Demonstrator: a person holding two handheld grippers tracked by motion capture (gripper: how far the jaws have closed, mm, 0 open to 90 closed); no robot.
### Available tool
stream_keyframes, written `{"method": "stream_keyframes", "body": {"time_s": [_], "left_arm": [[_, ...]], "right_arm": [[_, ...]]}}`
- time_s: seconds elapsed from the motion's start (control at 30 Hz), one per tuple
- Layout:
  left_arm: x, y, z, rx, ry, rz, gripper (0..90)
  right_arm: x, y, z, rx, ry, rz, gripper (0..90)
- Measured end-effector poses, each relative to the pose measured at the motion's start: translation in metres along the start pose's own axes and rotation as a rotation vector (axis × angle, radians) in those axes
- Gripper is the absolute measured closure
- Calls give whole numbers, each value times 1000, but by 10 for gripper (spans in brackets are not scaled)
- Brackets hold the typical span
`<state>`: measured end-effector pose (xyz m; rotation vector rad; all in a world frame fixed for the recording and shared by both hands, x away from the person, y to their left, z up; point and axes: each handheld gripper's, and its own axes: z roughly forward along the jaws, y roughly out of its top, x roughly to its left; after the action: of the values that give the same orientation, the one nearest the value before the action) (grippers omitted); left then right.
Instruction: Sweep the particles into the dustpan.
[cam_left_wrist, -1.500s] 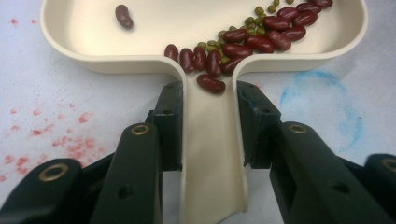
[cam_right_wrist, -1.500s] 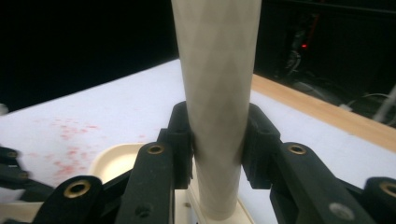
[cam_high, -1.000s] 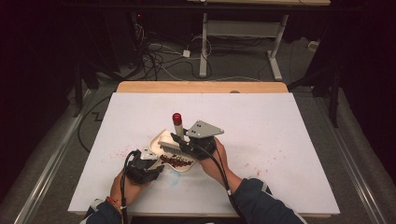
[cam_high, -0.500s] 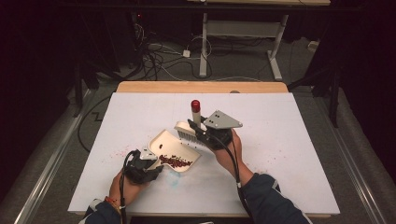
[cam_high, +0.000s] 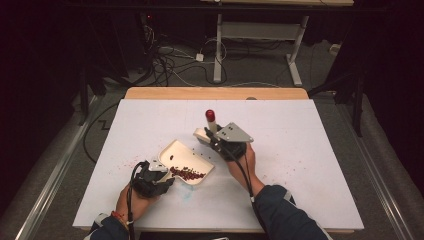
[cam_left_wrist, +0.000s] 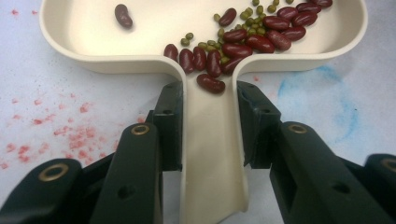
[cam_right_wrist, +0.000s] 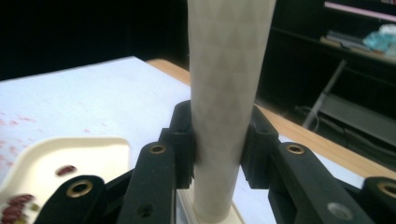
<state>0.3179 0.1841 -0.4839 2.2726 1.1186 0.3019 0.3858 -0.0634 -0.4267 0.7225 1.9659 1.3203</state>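
Note:
A cream dustpan (cam_high: 178, 152) lies on the white table, holding dark red beans (cam_high: 188, 173) and small green ones (cam_left_wrist: 243, 44). My left gripper (cam_high: 165, 176) is shut on the pan's narrow handle (cam_left_wrist: 212, 154), one pad on each side; its rim (cam_left_wrist: 93, 60) curves ahead of the jaws. To the right of the pan my right gripper (cam_high: 215, 137) is shut on a cream brush handle (cam_right_wrist: 224, 70) that stands upright, with its red tip (cam_high: 210, 116) on top. The brush's pale head (cam_high: 201, 134) sits by the pan's far corner.
Red stains (cam_left_wrist: 70, 135) speckle the white table cover (cam_high: 310, 150) left of the pan, and a faint blue smear (cam_left_wrist: 322, 88) lies on its right. A wooden strip (cam_high: 215, 93) marks the far table edge; cables and desk legs stand beyond.
My right gripper has carried the brush off the pan to the right and away from the person, then settled slightly lower. The left gripper and the pan have stayed put.

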Motion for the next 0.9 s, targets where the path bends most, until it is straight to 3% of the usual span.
{"method": "stream_keyframes", "body": {"time_s": [0.03,0.1,0.17,0.47,0.7,0.8,0.83,0.9], "left_arm": [[0,0,0,1,1,1,634],[0,0,0,0,1,0,635],[0,0,0,1,-1,1,634],[0,0,0,-4,1,-1,634],[0,0,-1,-5,1,-1,634],[0,-1,-1,-2,-1,-2,635],[0,-1,-1,0,-2,1,634],[0,-1,-2,2,-3,2,635]], "right_arm": [[0,0,0,0,0,0,701],[14,0,2,5,17,-19,693],[28,1,0,9,62,-21,690],[36,17,-15,-33,166,18,704],[24,25,-24,-70,138,24,704],[13,30,-29,-81,116,31,704],[7,31,-32,-86,85,28,704],[5,30,-33,-82,78,26,704]]}}
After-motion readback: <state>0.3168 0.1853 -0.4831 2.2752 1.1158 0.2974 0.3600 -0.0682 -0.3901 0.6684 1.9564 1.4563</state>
